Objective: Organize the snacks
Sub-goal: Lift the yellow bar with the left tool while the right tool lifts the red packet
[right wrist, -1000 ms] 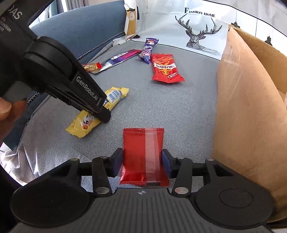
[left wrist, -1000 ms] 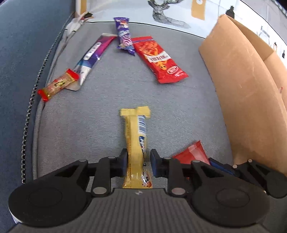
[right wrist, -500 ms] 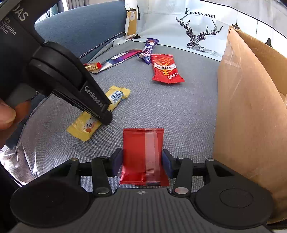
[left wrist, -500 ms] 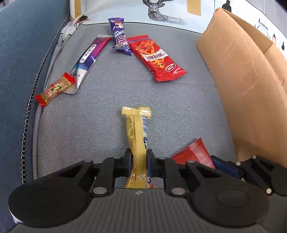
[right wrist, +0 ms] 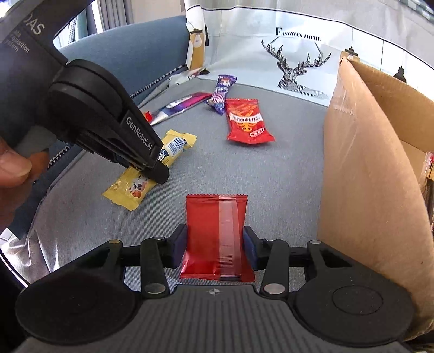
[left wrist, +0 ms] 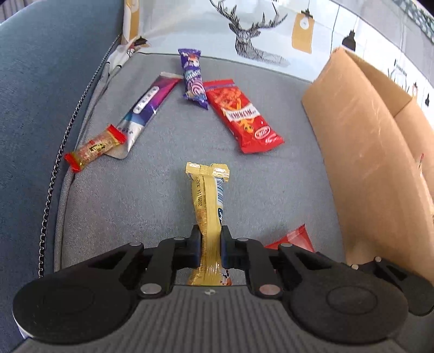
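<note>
Both views are bright, with even daylight and soft, faint shadows under the wrappers. Window (right wrist: pixel 81 24) at the right view's top left is blown out. Mild sheen on the red packet (right wrist: pixel 217 239) and the yellow bar (left wrist: pixel 207 206). Strong fisheye bending at the edges curves the cardboard box (left wrist: pixel 360 152). Focus is sharp mid-frame, softer at the corners.

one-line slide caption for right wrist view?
Right tool grips a red packet beside the cardboard box.
</note>
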